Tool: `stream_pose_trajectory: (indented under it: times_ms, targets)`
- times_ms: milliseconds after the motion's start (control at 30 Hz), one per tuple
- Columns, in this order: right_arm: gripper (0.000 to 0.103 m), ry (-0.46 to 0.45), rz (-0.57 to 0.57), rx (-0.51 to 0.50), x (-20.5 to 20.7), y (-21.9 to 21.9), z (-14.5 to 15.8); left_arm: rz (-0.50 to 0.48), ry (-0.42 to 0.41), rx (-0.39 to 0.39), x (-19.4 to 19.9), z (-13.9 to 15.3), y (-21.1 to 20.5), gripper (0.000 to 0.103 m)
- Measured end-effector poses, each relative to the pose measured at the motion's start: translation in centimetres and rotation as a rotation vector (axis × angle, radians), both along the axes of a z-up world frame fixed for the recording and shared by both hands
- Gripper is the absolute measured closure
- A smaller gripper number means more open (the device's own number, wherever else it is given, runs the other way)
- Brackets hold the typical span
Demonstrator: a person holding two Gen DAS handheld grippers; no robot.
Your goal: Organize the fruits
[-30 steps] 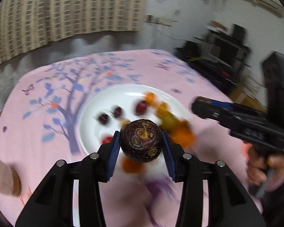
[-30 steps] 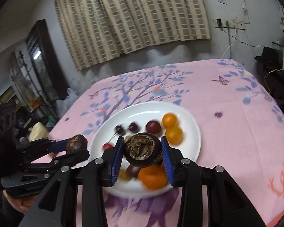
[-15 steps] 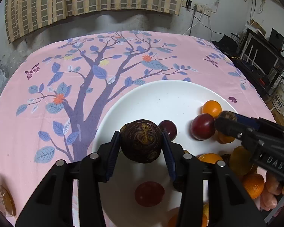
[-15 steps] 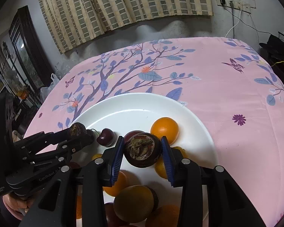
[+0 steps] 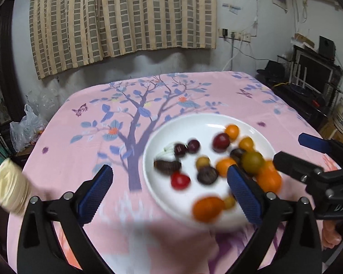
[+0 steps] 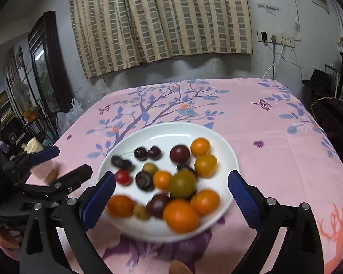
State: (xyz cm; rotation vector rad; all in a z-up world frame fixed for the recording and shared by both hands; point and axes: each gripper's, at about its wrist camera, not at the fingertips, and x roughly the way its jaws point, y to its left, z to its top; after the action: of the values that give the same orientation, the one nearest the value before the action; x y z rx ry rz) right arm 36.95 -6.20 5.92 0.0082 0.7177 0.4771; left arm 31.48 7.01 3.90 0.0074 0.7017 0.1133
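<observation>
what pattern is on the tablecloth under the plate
Pink tablecloth printed with a purple tree, blue leaves and butterflies; it shows best in the right wrist view, beneath the white plate.

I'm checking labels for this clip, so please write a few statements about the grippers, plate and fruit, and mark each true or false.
1. The left gripper is clamped on a dark fruit. False: its jaws stand wide with nothing gripped.
2. The right gripper is open. True.
3. The white plate is bare. False: fruit covers it.
4. A red cherry tomato lies on the plate. True.
5. The tablecloth is plain blue. False: pink, printed with a tree.
</observation>
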Motion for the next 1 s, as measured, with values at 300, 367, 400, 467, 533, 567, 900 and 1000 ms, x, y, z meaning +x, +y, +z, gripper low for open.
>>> stream_pose_trajectory:
  times_ms: [300,367,400,467,533,567,900,1000]
  targets:
    - [0.004,0.035,-0.010,-0.075,-8.4,-1.3,-3.8,0.001,-0.005,-0.051,-9.0,-2.5,-0.5,0.005]
    - [0.004,0.027,-0.017,-0.079,-9.2,-1.3,-4.0,0.003,-0.004,-0.052,-10.0,-3.1,-0.5,0.005]
    - [0.004,0.030,-0.018,-0.083,-9.4,-1.2,-4.1,0.003,-0.003,-0.056,-10.4,-3.4,-0.4,0.005]
    - [0.004,0.031,-0.023,-0.114,-9.9,-0.9,-4.6,0.014,0.013,-0.056,-10.8,-3.9,-0.1,0.005]
    - [0.004,0.021,-0.019,-0.154,-10.3,-0.5,-4.8,0.021,0.026,-0.054,-11.0,-4.1,0.0,0.005]
    - [0.004,0.023,-0.011,-0.151,-10.2,-0.6,-4.8,0.023,0.023,-0.058,-11.0,-4.1,0.1,0.005]
    - [0.004,0.013,-0.004,-0.156,-10.5,-0.7,-4.6,0.012,0.031,-0.016,-11.0,-4.4,-0.3,0.005]
    - [0.004,0.010,-0.001,-0.159,-10.6,-0.7,-4.6,0.010,0.033,-0.006,-10.9,-4.5,-0.5,0.005]
